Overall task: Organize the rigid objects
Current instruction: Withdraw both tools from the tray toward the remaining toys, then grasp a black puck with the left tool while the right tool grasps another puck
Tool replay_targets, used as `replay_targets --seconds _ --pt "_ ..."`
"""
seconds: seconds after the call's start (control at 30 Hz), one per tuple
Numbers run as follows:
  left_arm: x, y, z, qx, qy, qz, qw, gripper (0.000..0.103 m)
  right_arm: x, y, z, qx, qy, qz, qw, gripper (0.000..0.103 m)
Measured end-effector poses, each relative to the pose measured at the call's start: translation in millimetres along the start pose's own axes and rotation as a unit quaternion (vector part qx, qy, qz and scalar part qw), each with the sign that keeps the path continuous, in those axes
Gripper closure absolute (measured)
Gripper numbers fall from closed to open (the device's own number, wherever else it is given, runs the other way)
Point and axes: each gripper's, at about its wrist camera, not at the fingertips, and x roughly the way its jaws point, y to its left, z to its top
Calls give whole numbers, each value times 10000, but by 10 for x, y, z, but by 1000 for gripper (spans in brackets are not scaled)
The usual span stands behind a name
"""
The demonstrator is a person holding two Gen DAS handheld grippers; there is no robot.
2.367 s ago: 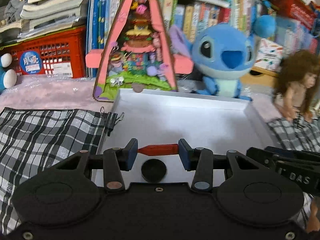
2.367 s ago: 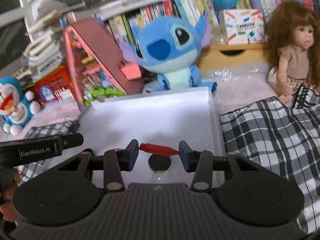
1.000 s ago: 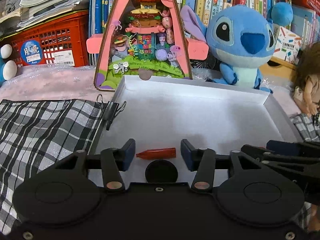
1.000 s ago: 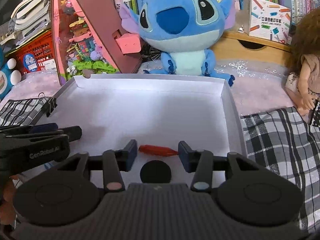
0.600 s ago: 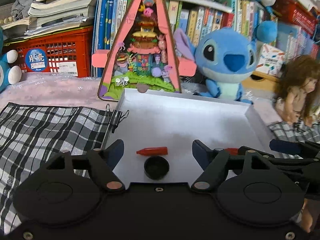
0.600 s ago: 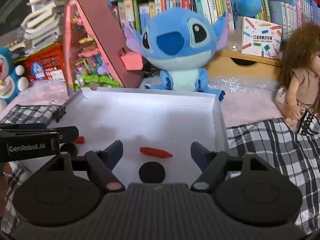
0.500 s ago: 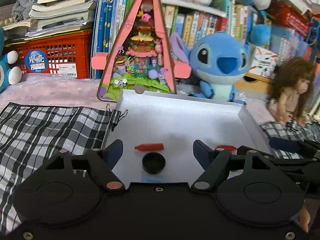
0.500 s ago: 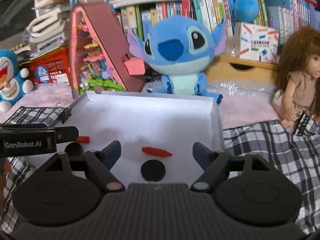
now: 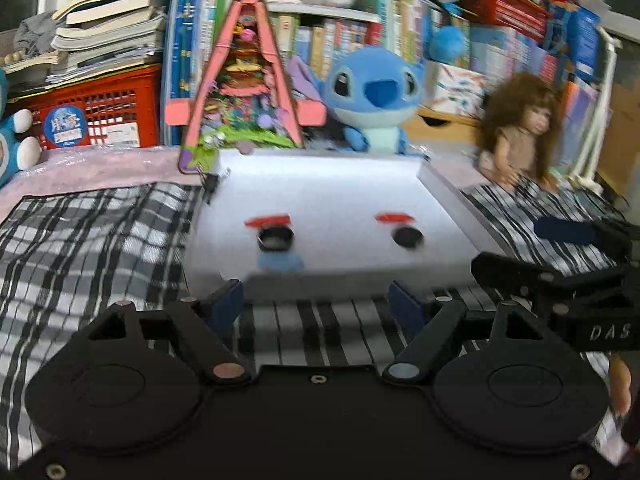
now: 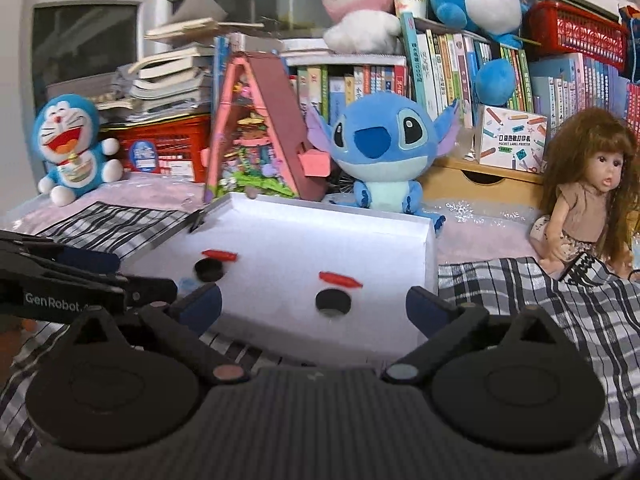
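A white tray (image 9: 320, 184) lies on a checked cloth. In it, side by side, lie two red sticks (image 9: 267, 221) (image 9: 394, 218), each with a black round cap (image 9: 275, 239) (image 9: 407, 237) just in front of it. My left gripper (image 9: 316, 300) hangs open and empty over the cloth, short of the tray's near rim. In the right wrist view my right gripper (image 10: 312, 302) is at that rim with its jaws opening and nothing between them. One red stick (image 10: 340, 279) and one cap (image 10: 333, 302) lie straight ahead of it. The image is blurred in the left wrist view.
Behind the tray stand a pink triangular toy house (image 10: 260, 140), a blue plush (image 10: 384, 148) and a doll (image 10: 588, 192) at the right. Another blue plush (image 10: 70, 144) sits far left. A black binder clip (image 10: 198, 218) sits on the tray's left rim. Bookshelves close the back.
Both grippers let go of their red sticks, opened wide and drew back out of the tray. The sticks now lie in the tray behind the black caps.
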Motion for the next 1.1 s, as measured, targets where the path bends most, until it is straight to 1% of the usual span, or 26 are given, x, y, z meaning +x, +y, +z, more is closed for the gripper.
replay_targets --seconds 0.17,0.33,0.63,0.77,0.87,0.97,1.1 --pt "-257 -76 -301 279 -124 -55 9995 23 -289 18 -244 -127 -79 7 9999 1" --pt "-455 -71 -588 378 -96 -91 9992 23 -521 7 -479 -131 -68 -42 9999 1" --pt "-763 -49 -995 500 -137 -19 9987 23 -907 69 -828 -405 -69 -114 9991 1" --pt "-872 -54 -1115 586 -182 52 9981 23 -993 152 -955 -646 -24 -132 9978 1" --pt "-912 -29 -1189 558 -146 78 9983 23 -1017 219 -1039 -761 29 -128 9970 1" --pt "-936 -14 -1263 530 -108 76 9985 23 -1018 270 -1116 -796 93 -107 9967 1" --pt "-951 -9 -1320 467 -162 77 9987 25 -988 298 -1179 -708 181 -90 9973 1"
